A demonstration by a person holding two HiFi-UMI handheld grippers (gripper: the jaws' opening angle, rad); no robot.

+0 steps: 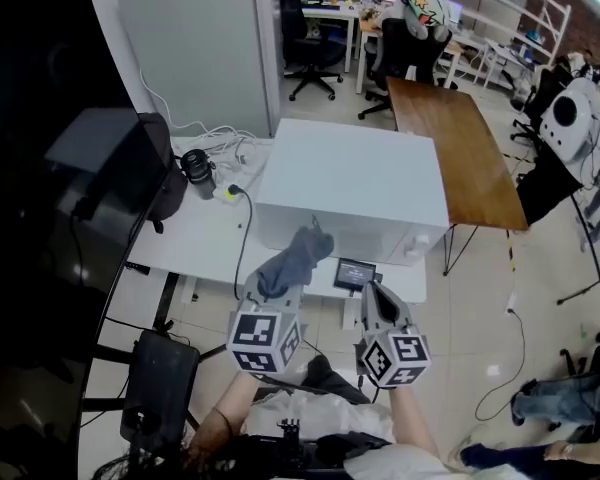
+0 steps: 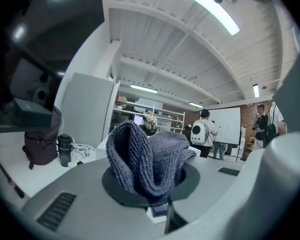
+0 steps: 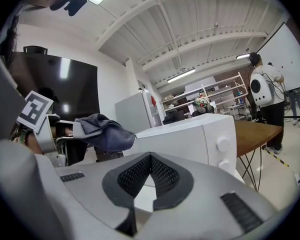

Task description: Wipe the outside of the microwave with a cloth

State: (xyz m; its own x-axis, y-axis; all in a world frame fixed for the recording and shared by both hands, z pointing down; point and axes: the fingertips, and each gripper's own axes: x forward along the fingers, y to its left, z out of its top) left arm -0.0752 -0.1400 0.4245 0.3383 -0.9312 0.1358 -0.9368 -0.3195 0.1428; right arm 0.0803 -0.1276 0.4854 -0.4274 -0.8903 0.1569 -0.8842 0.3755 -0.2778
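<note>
A white microwave (image 1: 355,183) stands on a white table (image 1: 195,233); its two knobs (image 3: 221,145) show in the right gripper view. My left gripper (image 1: 283,273) is shut on a bunched dark grey-blue cloth (image 1: 295,258), held in front of the microwave's lower left front. The cloth (image 2: 147,156) fills the jaws in the left gripper view and shows as a cloth (image 3: 102,131) at the left of the right gripper view. My right gripper (image 1: 378,303) hangs beside it, near the table's front edge, shut with nothing between its jaws.
A black mug (image 1: 197,169), white cables (image 1: 225,148) and a dark bag (image 1: 160,173) lie left of the microwave. A small dark device (image 1: 353,273) sits at the table's front edge. A brown wooden table (image 1: 458,148) stands to the right. A large black screen (image 1: 50,198) is at the left.
</note>
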